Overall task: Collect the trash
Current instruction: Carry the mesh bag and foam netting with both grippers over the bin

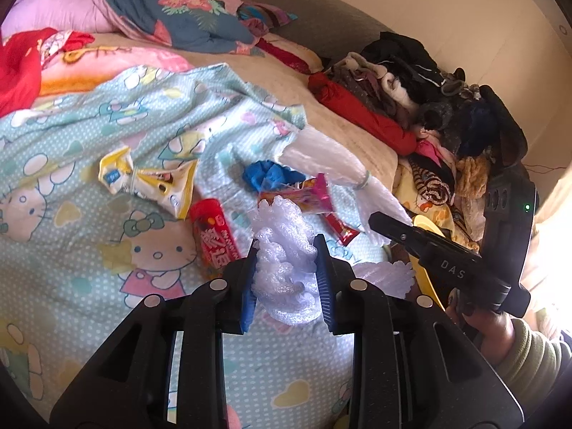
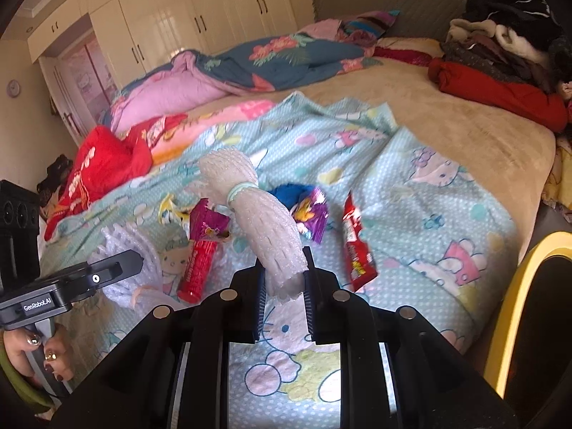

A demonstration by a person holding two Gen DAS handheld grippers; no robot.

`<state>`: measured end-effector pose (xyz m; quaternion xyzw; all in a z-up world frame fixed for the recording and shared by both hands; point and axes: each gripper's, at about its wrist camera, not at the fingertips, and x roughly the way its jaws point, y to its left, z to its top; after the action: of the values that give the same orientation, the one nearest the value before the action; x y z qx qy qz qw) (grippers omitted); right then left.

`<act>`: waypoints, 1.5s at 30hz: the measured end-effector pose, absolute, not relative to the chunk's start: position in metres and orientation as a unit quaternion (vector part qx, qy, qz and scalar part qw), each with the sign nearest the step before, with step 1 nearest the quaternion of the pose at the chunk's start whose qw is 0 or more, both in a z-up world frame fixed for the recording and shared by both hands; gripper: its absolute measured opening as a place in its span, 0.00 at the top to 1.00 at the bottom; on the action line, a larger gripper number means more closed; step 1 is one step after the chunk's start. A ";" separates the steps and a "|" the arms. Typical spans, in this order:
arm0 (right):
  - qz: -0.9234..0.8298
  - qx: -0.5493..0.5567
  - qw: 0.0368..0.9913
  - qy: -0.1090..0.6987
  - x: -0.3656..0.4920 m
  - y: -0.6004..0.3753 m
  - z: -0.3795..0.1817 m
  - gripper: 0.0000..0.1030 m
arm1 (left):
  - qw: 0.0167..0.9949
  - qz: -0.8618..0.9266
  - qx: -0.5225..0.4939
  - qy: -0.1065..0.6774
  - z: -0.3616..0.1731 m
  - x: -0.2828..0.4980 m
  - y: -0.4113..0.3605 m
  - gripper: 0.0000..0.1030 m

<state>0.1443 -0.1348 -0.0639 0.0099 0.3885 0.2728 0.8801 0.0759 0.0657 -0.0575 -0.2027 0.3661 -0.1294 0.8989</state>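
1. The left gripper [image 1: 286, 246] clamps a crumpled white foam net [image 1: 282, 271], lifted off the sheet [image 1: 71, 143].
2. The right gripper [image 2: 284, 261] pinches a banded foam sleeve [image 2: 264, 221] by its lower end.
3. A yellow bin [image 2: 514, 307] stands at the bed's edge; its contents are hidden.
4. Wrappers [image 1: 214, 239] litter the sheet; a wardrobe [image 2: 171, 18] stands behind.

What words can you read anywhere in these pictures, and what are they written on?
"DAS": on the black body of the right gripper.
"GenRobot.AI": on the black body of the left gripper.
Red snack wrapper: large white characters, too distorted to read.
Red candy wrapper: print too blurred.
Yellow and white packet: small blue label, too small to read.
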 end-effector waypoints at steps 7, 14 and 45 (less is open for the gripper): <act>0.265 0.025 0.891 0.367 0.141 -0.151 -0.046 0.83 | 0.908 -0.131 -0.198 0.345 -0.040 0.074 0.063 0.79; 0.264 0.035 0.896 0.355 0.137 -0.160 -0.036 0.83 | 0.914 -0.126 -0.195 0.333 -0.031 0.074 0.061 0.79; 0.221 0.016 0.890 0.398 0.128 -0.209 -0.066 0.83 | 0.930 -0.072 -0.121 0.340 -0.032 0.124 -0.003 0.79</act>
<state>0.1276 -0.2089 -0.0656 0.0157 0.3985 0.2209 0.8900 0.1240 -0.0032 -0.0323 -0.1209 0.3396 -0.0720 0.9300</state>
